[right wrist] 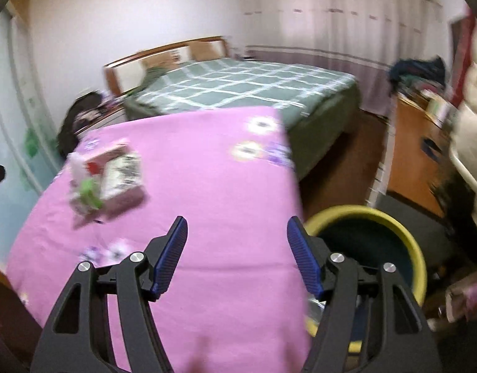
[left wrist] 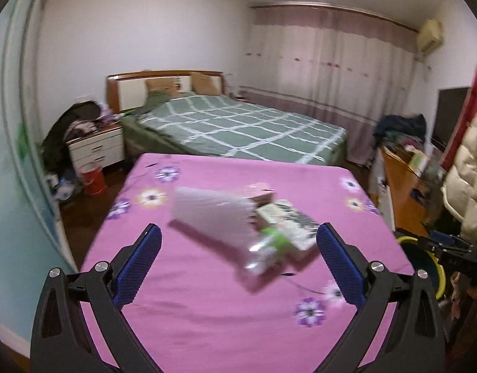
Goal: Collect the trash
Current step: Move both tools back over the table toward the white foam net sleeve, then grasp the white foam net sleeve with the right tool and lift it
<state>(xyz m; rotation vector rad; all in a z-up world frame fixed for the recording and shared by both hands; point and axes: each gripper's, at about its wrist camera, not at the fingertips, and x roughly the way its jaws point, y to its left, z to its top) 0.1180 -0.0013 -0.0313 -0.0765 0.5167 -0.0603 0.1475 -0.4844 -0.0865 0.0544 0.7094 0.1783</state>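
A blurred pile of trash lies on the table's pink flowered cloth (left wrist: 207, 310). It holds a white plastic wrapper (left wrist: 210, 214), a printed carton (left wrist: 288, 217) and a clear bottle with a green label (left wrist: 269, 245). My left gripper (left wrist: 238, 230) stands wide open just short of the pile, and its pads press on nothing. In the right wrist view the same pile (right wrist: 107, 180) lies at the left of the cloth (right wrist: 207, 186). My right gripper (right wrist: 236, 220) is open and empty over the table's right part. Beside it is a yellow-rimmed bin (right wrist: 362, 214) with a dark inside.
Behind the table stands a bed with a green checked cover (left wrist: 232, 124). A white nightstand (left wrist: 95, 149) and a red bucket (left wrist: 93, 180) are at the left. A wooden desk (right wrist: 415, 155) and a pale padded coat (left wrist: 465, 183) crowd the right side.
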